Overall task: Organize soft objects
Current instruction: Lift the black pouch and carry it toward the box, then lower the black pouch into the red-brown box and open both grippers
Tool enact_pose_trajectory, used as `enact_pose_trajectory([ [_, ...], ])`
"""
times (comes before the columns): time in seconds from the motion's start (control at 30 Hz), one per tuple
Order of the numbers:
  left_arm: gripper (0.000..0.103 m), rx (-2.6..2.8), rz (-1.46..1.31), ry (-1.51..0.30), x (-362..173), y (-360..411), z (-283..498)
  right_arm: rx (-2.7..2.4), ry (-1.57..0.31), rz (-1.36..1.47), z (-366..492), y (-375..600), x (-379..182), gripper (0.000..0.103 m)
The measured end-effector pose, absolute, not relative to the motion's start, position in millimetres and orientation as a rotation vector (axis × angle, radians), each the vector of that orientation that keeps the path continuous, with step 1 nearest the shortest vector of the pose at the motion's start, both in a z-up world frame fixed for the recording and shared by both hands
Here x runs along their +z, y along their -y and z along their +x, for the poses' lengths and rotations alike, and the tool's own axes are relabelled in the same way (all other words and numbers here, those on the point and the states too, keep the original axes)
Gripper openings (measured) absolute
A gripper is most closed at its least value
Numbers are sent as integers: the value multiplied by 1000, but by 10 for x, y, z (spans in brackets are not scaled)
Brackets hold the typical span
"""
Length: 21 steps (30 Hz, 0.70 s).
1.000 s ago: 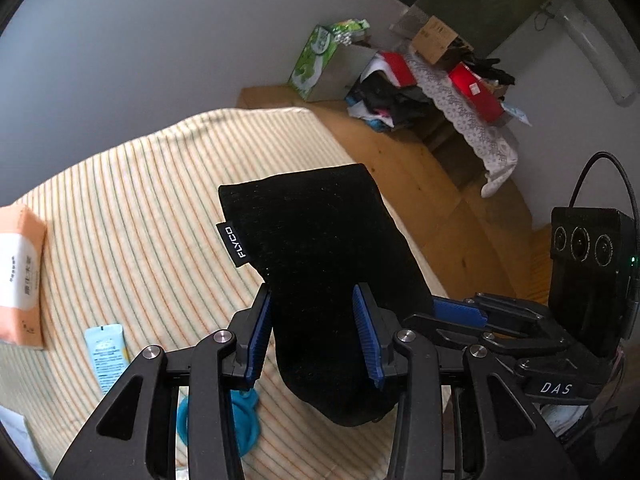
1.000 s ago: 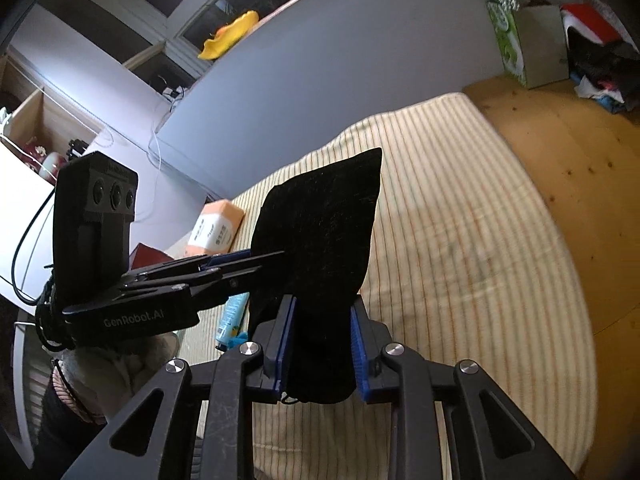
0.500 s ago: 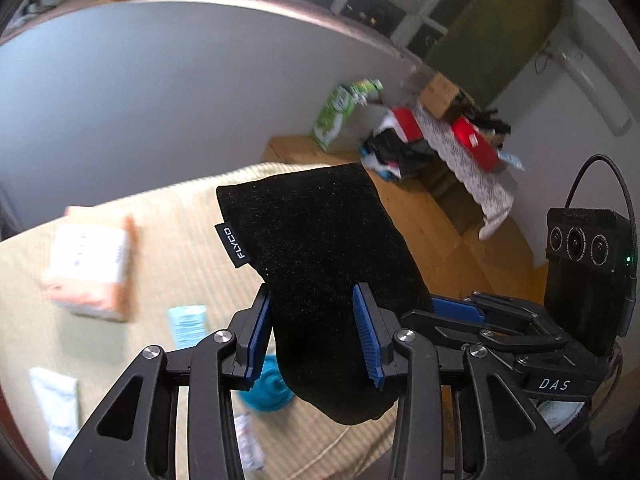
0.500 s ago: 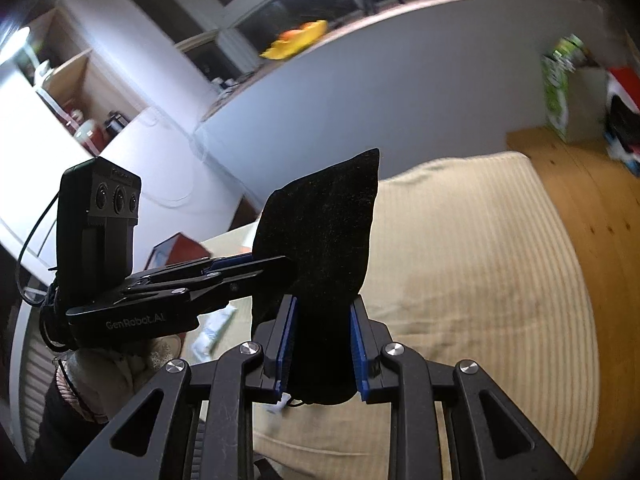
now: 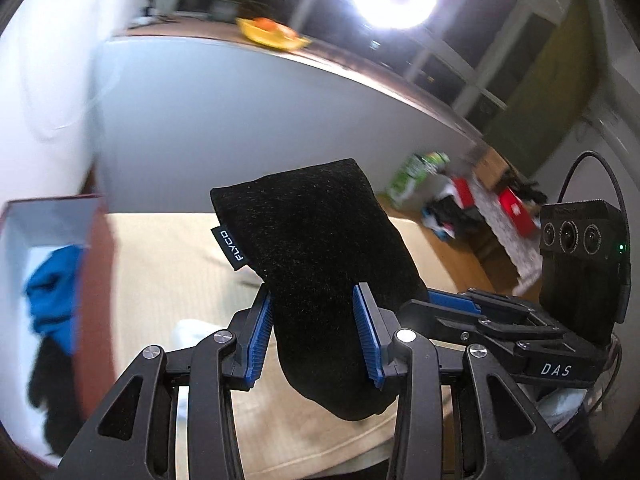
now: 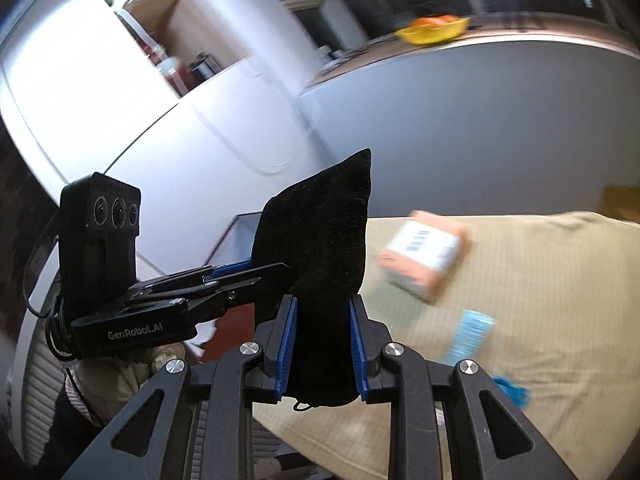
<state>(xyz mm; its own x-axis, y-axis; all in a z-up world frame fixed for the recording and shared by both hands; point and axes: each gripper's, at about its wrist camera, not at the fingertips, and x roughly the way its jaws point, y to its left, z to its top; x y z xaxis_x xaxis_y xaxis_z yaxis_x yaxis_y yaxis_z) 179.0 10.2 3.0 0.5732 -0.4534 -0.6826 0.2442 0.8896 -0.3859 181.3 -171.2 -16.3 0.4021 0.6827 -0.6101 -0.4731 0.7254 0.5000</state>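
While both grippers are raised and tilted up toward the wall, the black pouch [image 5: 320,264] hangs between them above the bed [image 6: 540,280]. The left gripper [image 5: 314,332] comes at it from the left side, the right gripper [image 6: 322,344] crosswise from the right, so the two meet at its lower end. Left of the bed stands an open box [image 5: 52,216] with a blue cloth [image 5: 56,288] inside. On the striped cover lie an orange packet [image 6: 424,256], a pale blue tube [image 6: 468,334] and a teal scrap [image 6: 512,394] near the front edge. Each pair of jaws is clamped on the pouch, its blue pads pressing the velvet.
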Motion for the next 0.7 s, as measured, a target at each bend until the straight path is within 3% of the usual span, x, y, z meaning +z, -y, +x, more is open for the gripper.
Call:
enact_pose_trajectory([
  [0.43,37,-122,-341,-837,-81,-1622,1419,950,-962,175,1930,-10,-259,23],
  [0.7,38,-35,-376,-875,-348,-2072,1320,987,-1042,151,2014,-579,-571,23],
])
